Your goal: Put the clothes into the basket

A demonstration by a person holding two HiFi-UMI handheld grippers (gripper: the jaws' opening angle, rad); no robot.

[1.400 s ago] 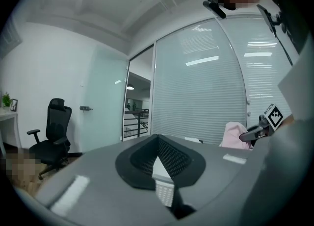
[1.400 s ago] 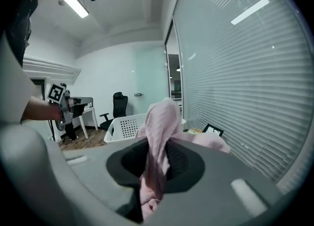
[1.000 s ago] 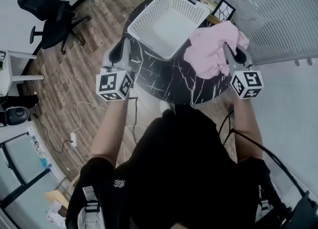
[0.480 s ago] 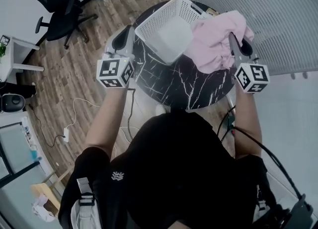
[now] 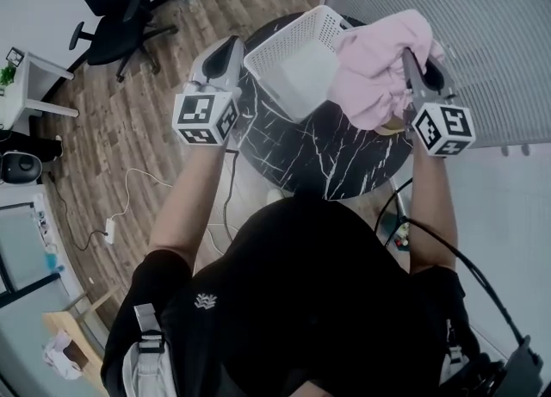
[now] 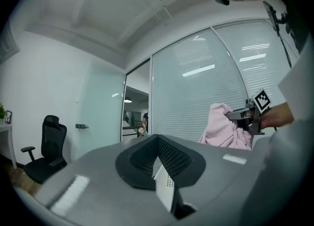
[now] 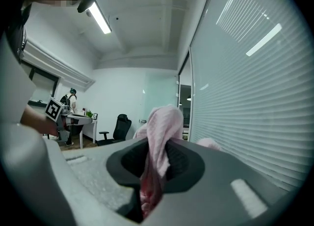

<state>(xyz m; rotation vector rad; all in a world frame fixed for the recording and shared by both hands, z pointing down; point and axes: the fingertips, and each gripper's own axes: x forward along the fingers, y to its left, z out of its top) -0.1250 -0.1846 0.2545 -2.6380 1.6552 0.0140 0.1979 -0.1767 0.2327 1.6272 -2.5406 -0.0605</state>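
The round black marble-patterned counter (image 5: 318, 150) carries the work, with the white perforated basket (image 5: 297, 64) over its far left part. The basket looks tilted, its open mouth turned toward the garment. That fits the left gripper (image 5: 231, 46), which stands at the basket's left rim. In the left gripper view its jaws are clenched on a thin white wall with small holes, which is the basket's side. Gripping the rim this way likely steadies the basket and angles its opening, so the cloth can drop in without catching on the edge. Whether the basket's base rests fully on the counter cannot be told.

The pink garment (image 5: 374, 68) hangs in the air just beside the basket's right rim, above the counter's far right side and not yet inside. It is a soft, pale pink bundle, bunched and folded over itself, with loose folds draping downward. The right gripper (image 5: 413, 64) holds it high, probably to lift the trailing cloth clear of the rim. In the right gripper view its jaws are pinched tight on a gathered fold, which rises between them and spills over the top.
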